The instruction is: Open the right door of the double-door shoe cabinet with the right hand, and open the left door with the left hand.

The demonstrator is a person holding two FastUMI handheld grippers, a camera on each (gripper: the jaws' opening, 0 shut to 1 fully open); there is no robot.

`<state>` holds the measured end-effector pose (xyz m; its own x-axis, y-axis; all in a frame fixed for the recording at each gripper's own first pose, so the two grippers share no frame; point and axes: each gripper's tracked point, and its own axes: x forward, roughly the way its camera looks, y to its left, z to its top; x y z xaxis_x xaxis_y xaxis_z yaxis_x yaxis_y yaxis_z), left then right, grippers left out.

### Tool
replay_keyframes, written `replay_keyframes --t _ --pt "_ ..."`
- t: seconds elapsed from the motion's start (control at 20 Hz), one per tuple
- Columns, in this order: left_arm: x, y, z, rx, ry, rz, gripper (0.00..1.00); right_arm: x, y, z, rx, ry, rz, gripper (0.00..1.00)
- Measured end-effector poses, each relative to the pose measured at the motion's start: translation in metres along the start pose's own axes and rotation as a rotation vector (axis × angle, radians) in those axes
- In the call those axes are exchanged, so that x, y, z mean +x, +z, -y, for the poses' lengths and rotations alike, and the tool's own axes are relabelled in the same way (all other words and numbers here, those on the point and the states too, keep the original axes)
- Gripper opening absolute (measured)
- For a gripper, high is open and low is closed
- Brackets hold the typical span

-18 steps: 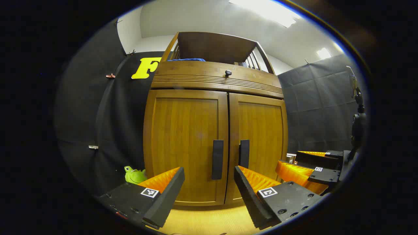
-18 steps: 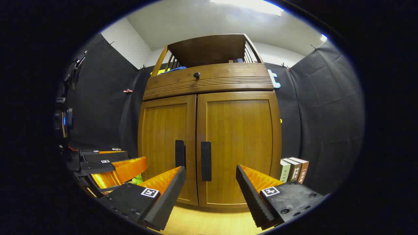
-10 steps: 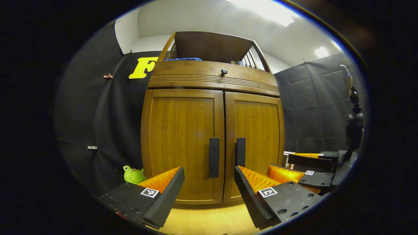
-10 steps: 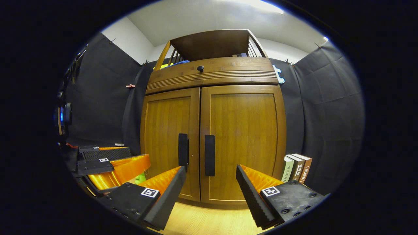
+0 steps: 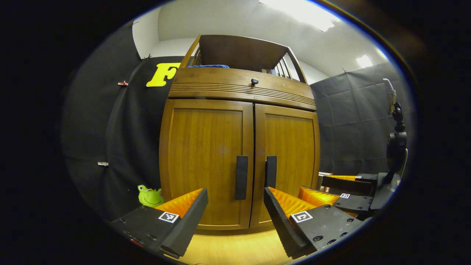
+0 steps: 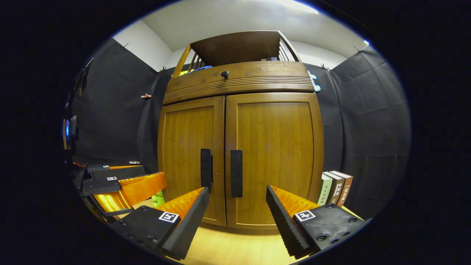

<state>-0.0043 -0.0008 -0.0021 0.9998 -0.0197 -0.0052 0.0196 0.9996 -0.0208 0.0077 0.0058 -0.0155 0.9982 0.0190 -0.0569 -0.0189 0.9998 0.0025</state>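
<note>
**Both doors shut, both grippers spread and waiting**

The cabinet (image 6: 239,147) stands straight in front of me on the pale floor, and its 2 doors are closed. My right gripper (image 6: 237,215) has its fingers wide apart and holds nothing; the right handle (image 6: 236,173) is above the gap between them, not yet touched. My left gripper (image 5: 235,215) is also spread and empty, and the left handle (image 5: 241,177) is just over its gap.

I think the doors are stiff wooden panels on side hinges, not heavy, so they should swing out in an arc. The best place to take hold is the middle of each dark vertical handle. These bars look smooth, so the fingers could slip if I close on the end only. The 2 handles are close together, so I must keep my grippers from bumping each other.
</note>
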Motion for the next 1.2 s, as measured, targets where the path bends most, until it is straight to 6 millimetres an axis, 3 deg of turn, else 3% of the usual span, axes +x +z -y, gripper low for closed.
replay_keyframes --t 0.4,0.75,1.2 --pt "0.009 -0.007 -0.002 -0.007 0.013 -0.035 0.95 0.003 -0.004 0.002 0.021 0.003 -0.009 0.96" --pt "0.005 -0.011 0.004 0.018 0.011 -0.033 0.95 0.012 -0.005 0.0 0.019 0.009 -0.017 0.98" --pt "-0.003 -0.006 -0.001 0.013 0.006 -0.011 0.95 0.059 0.003 -0.003 0.025 -0.01 0.029 0.98"
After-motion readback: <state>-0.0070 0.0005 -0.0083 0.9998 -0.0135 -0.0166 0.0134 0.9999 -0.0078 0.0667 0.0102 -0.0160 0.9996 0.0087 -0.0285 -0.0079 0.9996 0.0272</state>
